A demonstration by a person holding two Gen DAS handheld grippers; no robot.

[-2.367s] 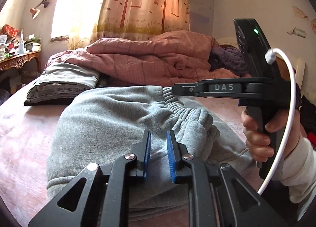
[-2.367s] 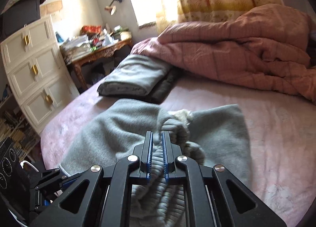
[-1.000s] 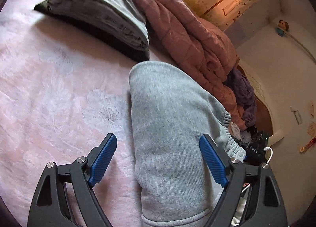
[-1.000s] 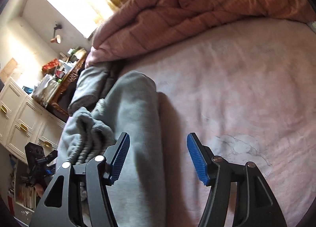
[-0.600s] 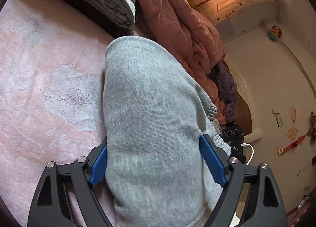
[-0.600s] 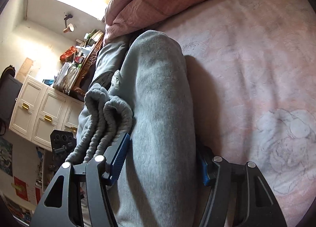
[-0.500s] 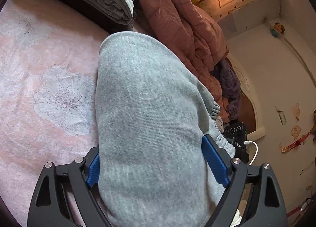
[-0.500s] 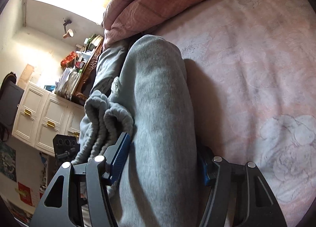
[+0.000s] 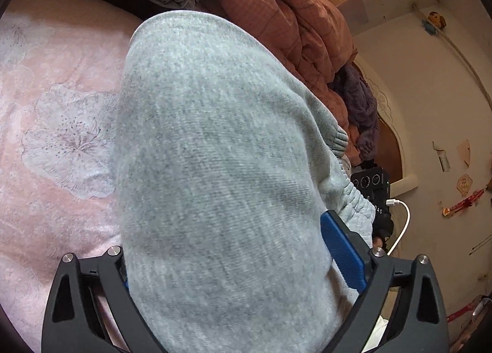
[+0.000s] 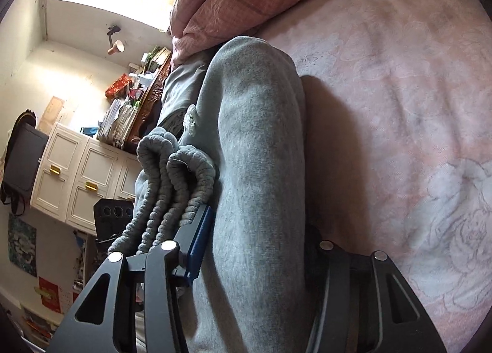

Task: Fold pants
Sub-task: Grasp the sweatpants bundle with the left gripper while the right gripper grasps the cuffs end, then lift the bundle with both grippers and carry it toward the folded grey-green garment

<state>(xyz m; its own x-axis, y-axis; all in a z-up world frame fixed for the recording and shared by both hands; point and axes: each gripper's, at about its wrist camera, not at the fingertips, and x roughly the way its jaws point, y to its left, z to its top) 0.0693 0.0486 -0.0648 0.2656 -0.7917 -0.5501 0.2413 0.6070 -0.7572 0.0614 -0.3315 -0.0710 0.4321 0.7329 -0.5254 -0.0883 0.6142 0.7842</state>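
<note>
While both grippers straddle the folded bundle, the grey pants [image 9: 215,168] lie on the pink bed [image 9: 55,144].

From where I stand, the left gripper [image 9: 233,264] is spreading its fingers [image 9: 341,248] wider, the thick fleece filling the gap, and I cannot tell whether the pads press it. The right gripper [image 10: 255,248] is narrowing its fingers [image 10: 200,236] around the roll, with the ribbed waistband [image 10: 172,181] bunched toward 10 o'clock. This fabric looks soft, bulky and light; it should squash and sag rather than hold a crease. Best hold, I judge, is across the full stack near the folded edge, not the loose waistband. A red quilt [image 9: 276,5] sits heaped at 12 o'clock.
</note>
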